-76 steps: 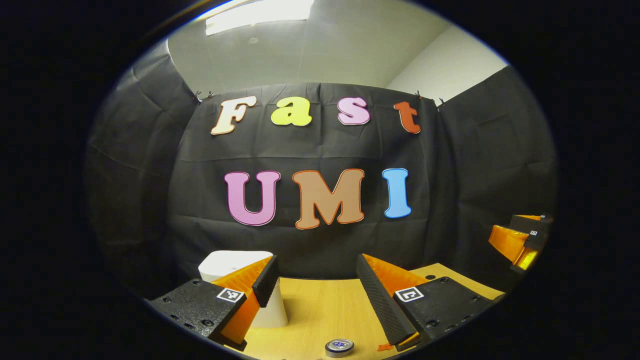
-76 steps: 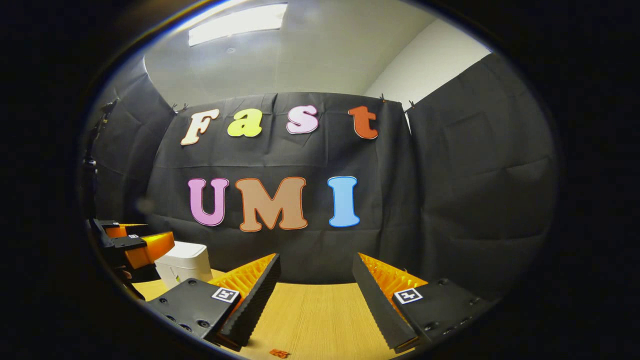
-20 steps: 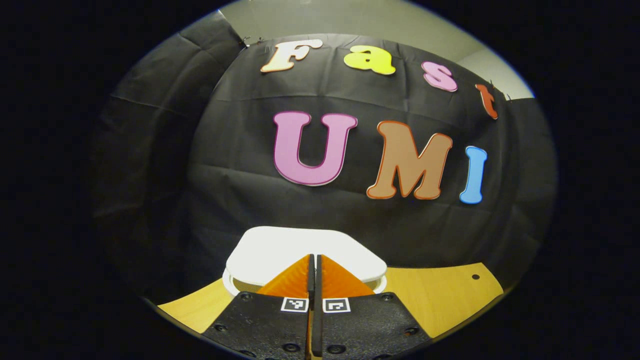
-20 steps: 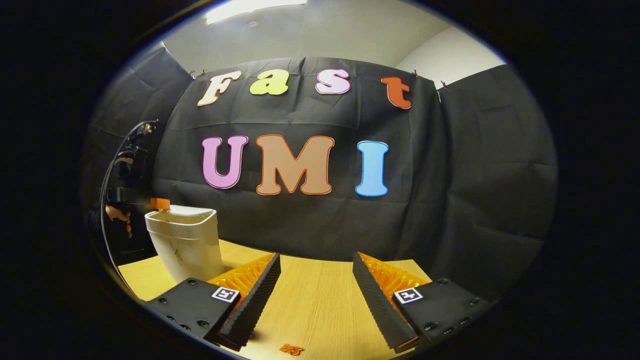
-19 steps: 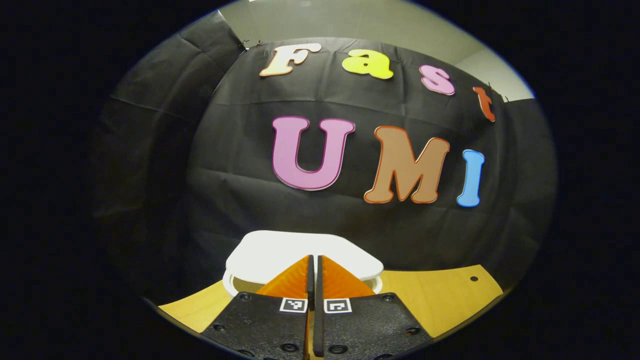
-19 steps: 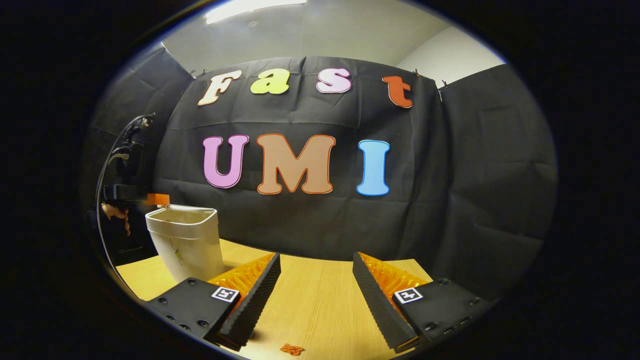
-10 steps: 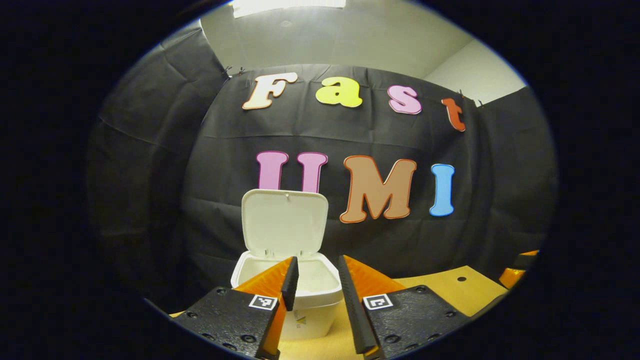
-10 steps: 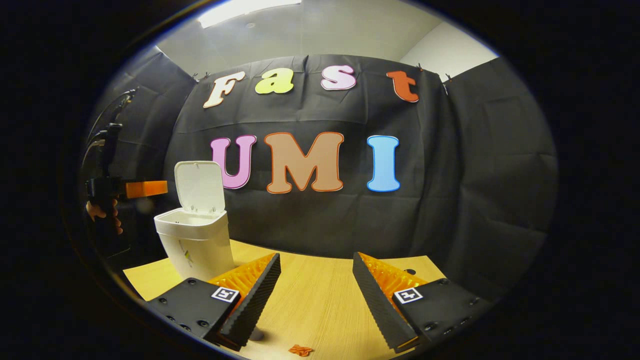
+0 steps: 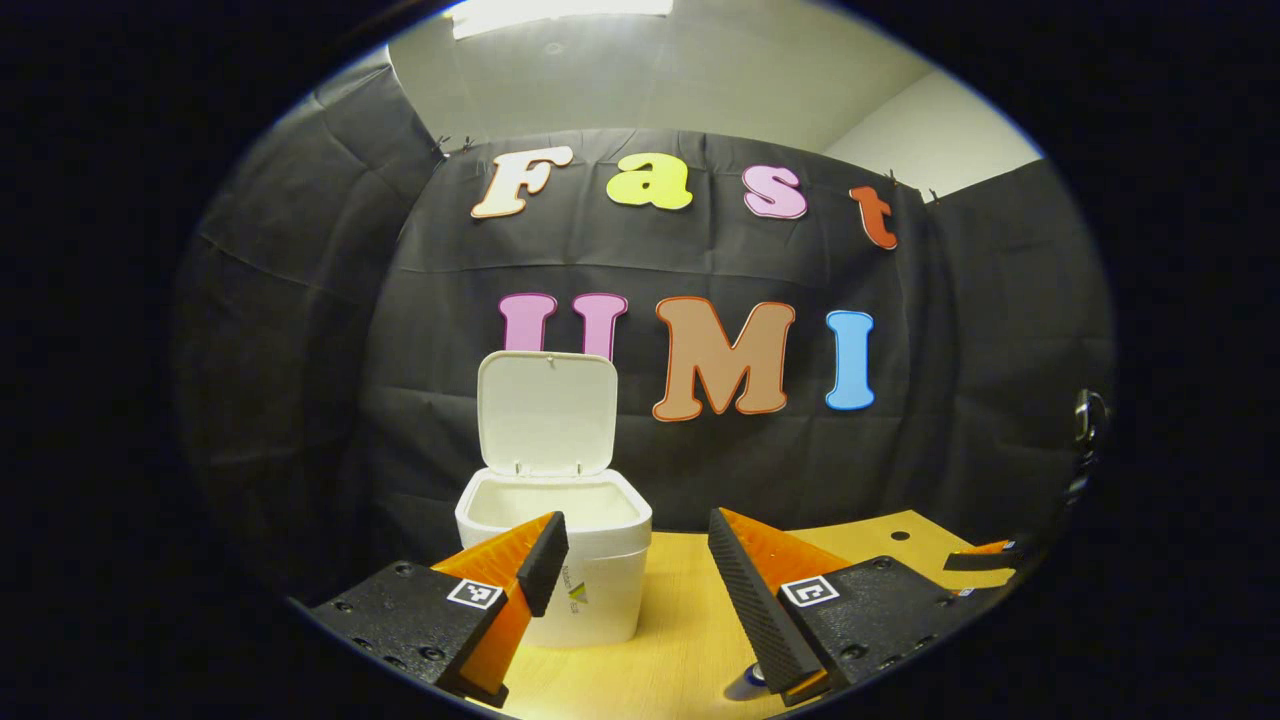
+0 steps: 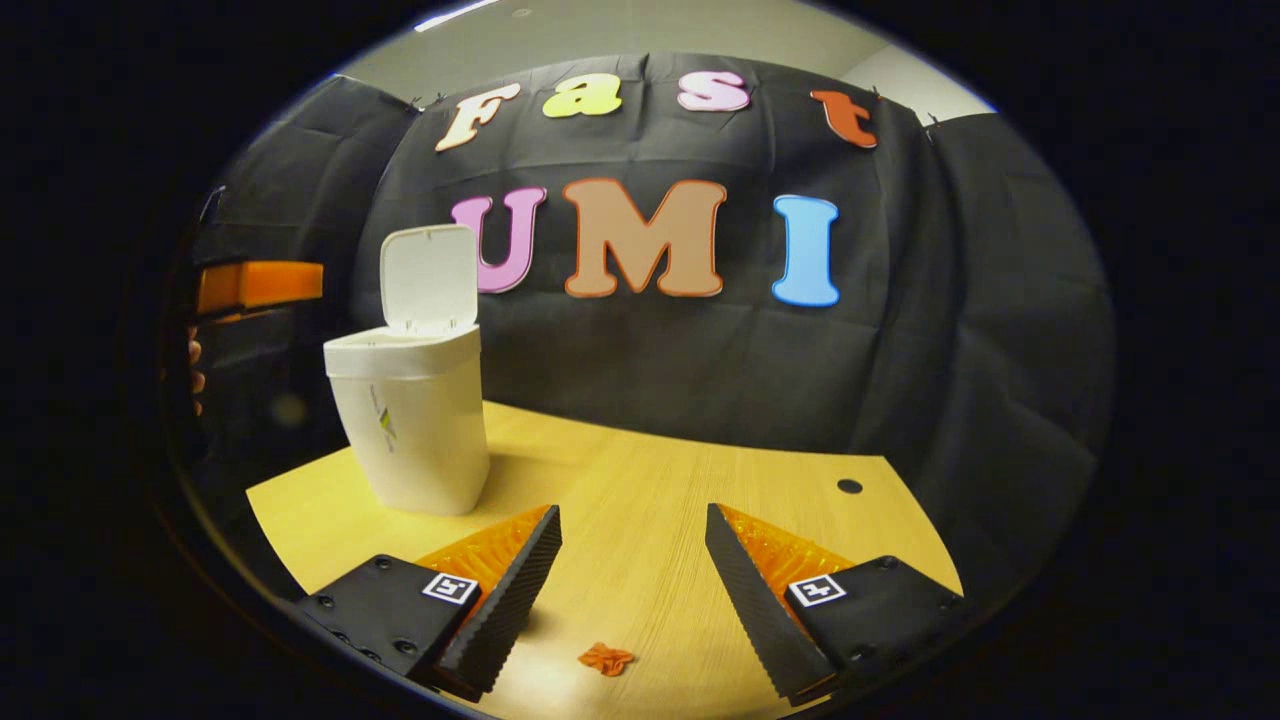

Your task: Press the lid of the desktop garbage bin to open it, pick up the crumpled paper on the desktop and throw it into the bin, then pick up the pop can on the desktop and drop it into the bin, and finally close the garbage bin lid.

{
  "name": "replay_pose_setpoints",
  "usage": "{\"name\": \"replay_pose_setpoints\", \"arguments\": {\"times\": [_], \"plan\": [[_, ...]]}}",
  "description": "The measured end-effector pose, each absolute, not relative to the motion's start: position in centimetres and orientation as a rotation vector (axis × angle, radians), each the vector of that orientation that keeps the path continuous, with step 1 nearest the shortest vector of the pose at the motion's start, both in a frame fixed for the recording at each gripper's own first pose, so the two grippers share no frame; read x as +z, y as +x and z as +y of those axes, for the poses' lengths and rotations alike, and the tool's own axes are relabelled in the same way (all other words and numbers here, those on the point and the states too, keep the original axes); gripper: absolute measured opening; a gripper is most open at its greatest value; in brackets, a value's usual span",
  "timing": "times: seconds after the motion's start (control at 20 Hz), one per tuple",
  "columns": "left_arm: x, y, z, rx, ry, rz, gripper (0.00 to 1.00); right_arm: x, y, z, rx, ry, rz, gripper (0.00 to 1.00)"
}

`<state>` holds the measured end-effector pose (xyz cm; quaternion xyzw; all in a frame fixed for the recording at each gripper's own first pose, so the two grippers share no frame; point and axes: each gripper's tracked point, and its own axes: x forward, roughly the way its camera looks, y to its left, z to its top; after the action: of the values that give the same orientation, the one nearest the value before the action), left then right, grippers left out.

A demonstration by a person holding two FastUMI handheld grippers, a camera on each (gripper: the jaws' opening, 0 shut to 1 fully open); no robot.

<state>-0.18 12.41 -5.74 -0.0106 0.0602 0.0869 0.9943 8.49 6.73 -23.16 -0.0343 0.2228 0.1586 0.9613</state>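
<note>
Right claw (image 10: 632, 575) spread wide, nothing between the fingers, hanging low over the pale wooden counter (image 10: 680, 500), and just ahead of it, between the tips, lies a small orange crumpled scrap of paper (image 10: 606, 658); that spread looks set to straddle it for the pick. Left claw (image 9: 637, 580) is spread too and empty, pulled back from the white plastic desktop bin (image 9: 580, 560), leaving the mouth free for a drop. The bin stands upright, long axis vertical, near the counter's far left corner in the right gripper view, its flat white hinged lid (image 10: 430, 275) swung up and standing on end at the back edge, inner face toward the claws. A bit of can rim (image 9: 748, 684) peeks beside the left claw's finger, too little to judge how it lies
</note>
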Motion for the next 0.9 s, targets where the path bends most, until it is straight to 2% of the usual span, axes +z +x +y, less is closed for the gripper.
{"name": "replay_pose_setpoints", "arguments": {"times": [0.1,0.15,0.2,0.35,0.55,0.65,0.9], "plan": [[-6.0,-0.7,12.4,0.182,-0.021,0.129,0.86,-25.9,8.1,7.0,0.337,-0.089,0.503,0.97],[-6.1,-1.1,12.5,0.187,-0.022,0.131,0.86,-27.2,7.9,7.1,0.346,-0.096,0.531,1.00],[-6.0,-1.3,12.5,0.192,-0.022,0.134,0.86,-28.4,7.7,7.2,0.353,-0.101,0.562,0.97],[-6.0,-2.2,12.9,0.209,-0.015,0.136,0.90,-32.5,6.9,7.6,0.368,-0.112,0.678,0.97],[-6.1,-3.0,13.6,0.231,0.000,0.152,0.90,-36.8,6.2,7.5,0.384,-0.168,0.789,0.98],[-6.3,-3.2,14.0,0.242,0.007,0.162,0.90,-38.1,6.1,7.3,0.391,-0.195,0.816,1.00],[-6.7,-3.3,14.3,0.253,0.020,0.182,0.91,-40.7,5.6,7.1,0.403,-0.223,0.862,0.97]]}}
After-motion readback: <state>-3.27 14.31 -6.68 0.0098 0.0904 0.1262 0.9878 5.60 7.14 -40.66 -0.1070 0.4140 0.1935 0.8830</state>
